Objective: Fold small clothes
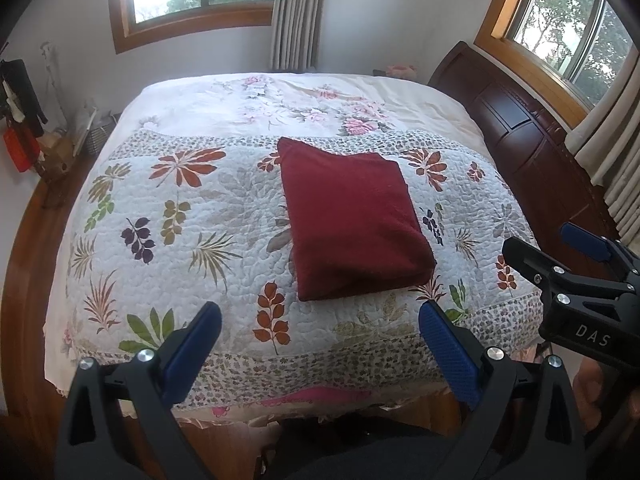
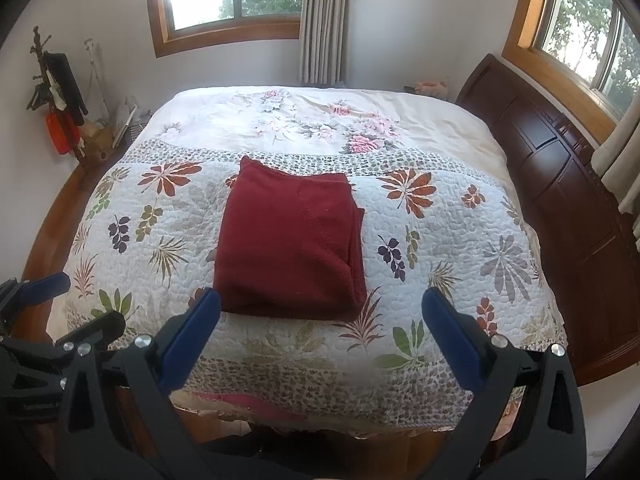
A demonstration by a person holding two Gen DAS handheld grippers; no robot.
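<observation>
Bedspread bears folded red garment; both grippers hover, fingers spread.

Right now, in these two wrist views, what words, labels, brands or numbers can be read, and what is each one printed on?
"DAS": white letters on the black body of the right gripper, seen in the left wrist view.
Unreadable: a small strip of pale print on the body of the left gripper, at the left edge of the right wrist view; too blurred.
No text shows on the folded red garment or the quilt.

Fuzzy matt red cloth on a stitched, puckered quilt; glossy dark wood headboard.
</observation>
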